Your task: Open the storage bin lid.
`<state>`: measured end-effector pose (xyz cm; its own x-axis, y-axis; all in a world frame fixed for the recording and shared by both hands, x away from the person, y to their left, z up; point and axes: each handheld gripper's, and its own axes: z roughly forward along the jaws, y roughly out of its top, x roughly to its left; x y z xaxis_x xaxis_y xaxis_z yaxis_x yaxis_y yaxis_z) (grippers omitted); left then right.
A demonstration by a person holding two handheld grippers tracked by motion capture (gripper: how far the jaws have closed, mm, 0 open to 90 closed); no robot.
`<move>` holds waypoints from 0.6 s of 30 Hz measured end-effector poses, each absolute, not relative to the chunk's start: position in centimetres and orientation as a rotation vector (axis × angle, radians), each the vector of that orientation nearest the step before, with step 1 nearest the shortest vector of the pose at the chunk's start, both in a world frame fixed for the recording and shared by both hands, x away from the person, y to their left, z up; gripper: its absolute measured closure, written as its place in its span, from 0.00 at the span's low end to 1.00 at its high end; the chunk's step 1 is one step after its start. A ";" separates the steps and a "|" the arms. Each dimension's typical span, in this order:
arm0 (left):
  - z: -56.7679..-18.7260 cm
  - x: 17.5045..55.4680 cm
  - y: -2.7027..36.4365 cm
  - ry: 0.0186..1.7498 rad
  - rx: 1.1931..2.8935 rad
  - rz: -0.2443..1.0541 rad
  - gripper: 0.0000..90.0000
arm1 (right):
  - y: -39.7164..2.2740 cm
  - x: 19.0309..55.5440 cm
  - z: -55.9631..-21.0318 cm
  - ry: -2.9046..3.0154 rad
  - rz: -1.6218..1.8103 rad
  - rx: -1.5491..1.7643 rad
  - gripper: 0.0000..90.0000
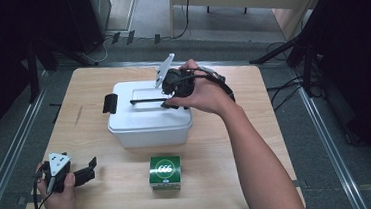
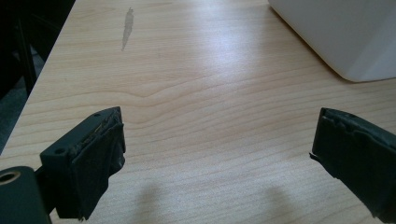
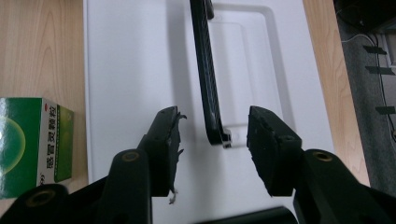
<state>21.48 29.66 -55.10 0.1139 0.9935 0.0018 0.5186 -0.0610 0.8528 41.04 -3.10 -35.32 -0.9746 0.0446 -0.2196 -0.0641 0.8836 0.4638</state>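
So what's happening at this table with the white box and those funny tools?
A person sits at a wooden table with a handheld claw in each hand. The right claw is poised over the white lidded box, its jaws apart on either side of one end of the black carrying handle on the lid, not yet pressing on it. The left claw rests open near the table's front corner, with nothing between its jaws. A small green carton sits in front of the box, untouched.
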 end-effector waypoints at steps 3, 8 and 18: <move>-55.1 21.5 29.6 1.492 1.677 0.839 0.03 | -2.2 41.0 -35.5 2.813 0.696 -0.039 0.68; -55.1 21.5 29.6 1.493 1.676 0.836 0.03 | -1.1 41.3 -35.3 2.812 0.668 -0.050 0.77; -55.1 21.5 29.7 1.492 1.676 0.828 0.03 | 1.4 42.0 -34.6 2.818 0.599 -0.100 0.84</move>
<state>21.47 29.74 -55.09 0.1180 0.9930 -0.0050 0.5211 -0.0576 0.8516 41.97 1.39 -34.63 -0.9643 -0.0133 -0.2646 -0.1197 0.9128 0.3904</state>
